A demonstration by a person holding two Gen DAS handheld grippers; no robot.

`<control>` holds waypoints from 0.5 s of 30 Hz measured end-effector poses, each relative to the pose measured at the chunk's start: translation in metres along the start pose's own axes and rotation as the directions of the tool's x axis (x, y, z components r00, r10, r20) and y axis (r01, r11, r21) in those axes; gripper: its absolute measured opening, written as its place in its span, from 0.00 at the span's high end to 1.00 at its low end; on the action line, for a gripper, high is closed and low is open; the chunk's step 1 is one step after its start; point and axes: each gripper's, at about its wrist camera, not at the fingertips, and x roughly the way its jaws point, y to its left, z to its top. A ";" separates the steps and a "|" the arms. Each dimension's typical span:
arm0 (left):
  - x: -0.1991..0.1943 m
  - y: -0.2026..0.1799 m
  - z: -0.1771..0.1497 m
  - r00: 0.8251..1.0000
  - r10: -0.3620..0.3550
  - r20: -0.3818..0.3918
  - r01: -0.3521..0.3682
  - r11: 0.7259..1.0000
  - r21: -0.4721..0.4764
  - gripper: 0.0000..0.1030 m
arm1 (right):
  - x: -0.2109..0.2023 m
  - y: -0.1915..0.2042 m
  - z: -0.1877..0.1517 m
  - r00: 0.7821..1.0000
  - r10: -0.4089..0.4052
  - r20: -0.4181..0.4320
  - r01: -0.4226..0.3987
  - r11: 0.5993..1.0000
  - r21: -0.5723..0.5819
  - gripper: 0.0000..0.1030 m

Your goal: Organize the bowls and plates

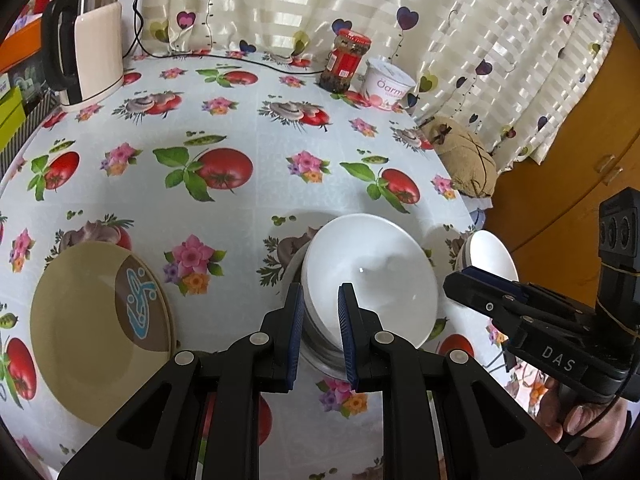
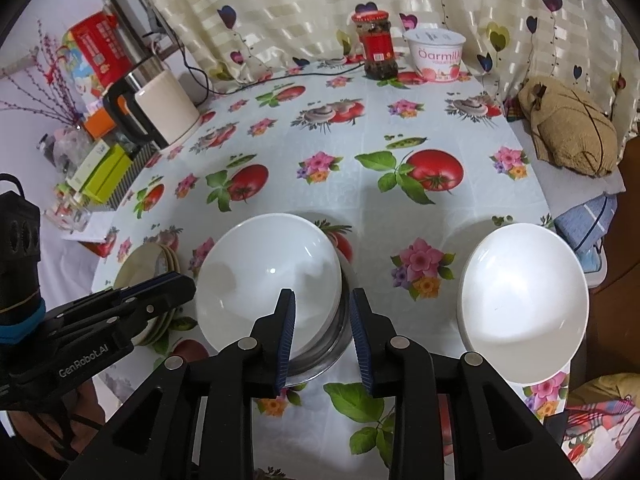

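Two wrist views over a round table (image 1: 240,128) in a tomato-and-flower cloth.

Centre: stack of white bowls (image 1: 372,272), nested in a steel basin (image 1: 320,354), near the front edge of the table. To its left, well apart: stack of tan plates (image 1: 100,332), the top one with a brown patch and a blue motif. To its right, at the table's edge: second white bowl (image 2: 524,304), standing alone.

Left gripper (image 1: 322,292): pointed steeply down at the near-left rim of the bowl stack, jaws parted by a narrow gap, the rim visible through it. In the right wrist view, tips just beside the rim, none over the white interior; contact not determinable, nothing evidently clamped.

Right gripper (image 2: 322,296): jaws released with a clear gap, basin edge and cloth visible between the pads, nothing grasped. In the left wrist view, tip between the two white bowls, partly covering the lone one.

Background, along the curtain (image 1: 460,20): cream electric kettle (image 1: 100,52) with trailing black cord, red-lidded jar (image 1: 346,60), yogurt tub (image 1: 388,84). Off the right edge: brown sackcloth bundle (image 1: 464,156), folded blue cloth (image 2: 588,220). Person's hand (image 1: 580,420) on the right gripper's handle.
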 end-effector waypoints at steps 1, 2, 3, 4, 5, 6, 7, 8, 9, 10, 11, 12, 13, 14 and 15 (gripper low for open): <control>-0.001 -0.001 0.000 1.000 0.000 0.003 0.000 1.000 0.003 0.82 | -0.002 0.000 0.001 1.000 0.000 0.005 0.000 1.000 0.000 0.73; -0.002 -0.002 0.000 1.000 0.000 0.006 0.000 1.000 0.004 0.82 | -0.003 0.000 0.001 1.000 -0.001 0.008 0.001 1.000 0.000 0.73; -0.003 -0.003 0.000 1.000 -0.001 0.008 0.001 1.000 0.006 0.82 | -0.005 0.000 0.001 1.000 -0.001 0.012 0.001 1.000 -0.001 0.73; -0.004 -0.004 0.001 1.000 -0.002 0.011 0.001 1.000 0.008 0.82 | -0.007 0.000 0.002 1.000 -0.001 0.016 0.001 1.000 -0.001 0.73; -0.005 -0.005 0.001 1.000 -0.002 0.013 0.002 1.000 0.009 0.82 | -0.009 0.000 0.002 1.000 -0.001 0.020 0.001 1.000 -0.001 0.73; -0.005 -0.006 0.001 1.000 -0.003 0.015 0.003 1.000 0.011 0.82 | -0.010 0.000 0.002 1.000 -0.002 0.023 0.002 1.000 -0.001 0.73; -0.006 -0.006 0.001 1.000 -0.004 0.017 0.004 1.000 0.012 0.82 | -0.013 0.000 0.002 1.000 -0.002 0.027 0.002 1.000 -0.001 0.73; -0.007 -0.007 0.001 1.000 -0.005 0.018 0.005 1.000 0.013 0.82 | -0.014 0.001 0.002 1.000 -0.002 0.030 0.002 1.000 -0.001 0.72; -0.007 -0.007 0.001 1.000 -0.006 0.020 0.005 1.000 0.015 0.82 | -0.015 0.001 0.002 0.999 -0.003 0.033 0.003 1.000 -0.001 0.72; -0.008 -0.008 0.001 1.000 -0.007 0.022 0.006 1.000 0.017 0.82 | -0.017 0.001 0.002 0.999 -0.003 0.035 0.003 1.000 -0.001 0.72; -0.009 -0.009 0.001 1.000 -0.007 0.023 0.007 1.000 0.018 0.82 | -0.018 0.001 0.001 0.999 -0.003 0.037 0.003 1.000 -0.001 0.72; -0.009 -0.009 0.001 1.000 -0.009 0.024 0.008 1.000 0.019 0.82 | -0.019 0.001 0.001 0.999 -0.004 0.039 0.004 1.000 -0.001 0.72; -0.010 -0.010 0.001 1.000 -0.010 0.027 0.009 1.000 0.020 0.82 | -0.020 0.001 0.001 0.999 -0.004 0.041 0.004 1.000 -0.001 0.72; -0.011 -0.011 0.001 1.000 -0.010 0.028 0.010 1.000 0.022 0.82 | -0.021 0.001 0.001 0.999 -0.005 0.043 0.005 1.000 0.000 0.72; -0.011 -0.012 0.001 0.999 -0.011 0.030 0.010 1.000 0.023 0.82 | -0.022 0.001 0.001 0.999 -0.005 0.044 0.005 1.000 0.000 0.72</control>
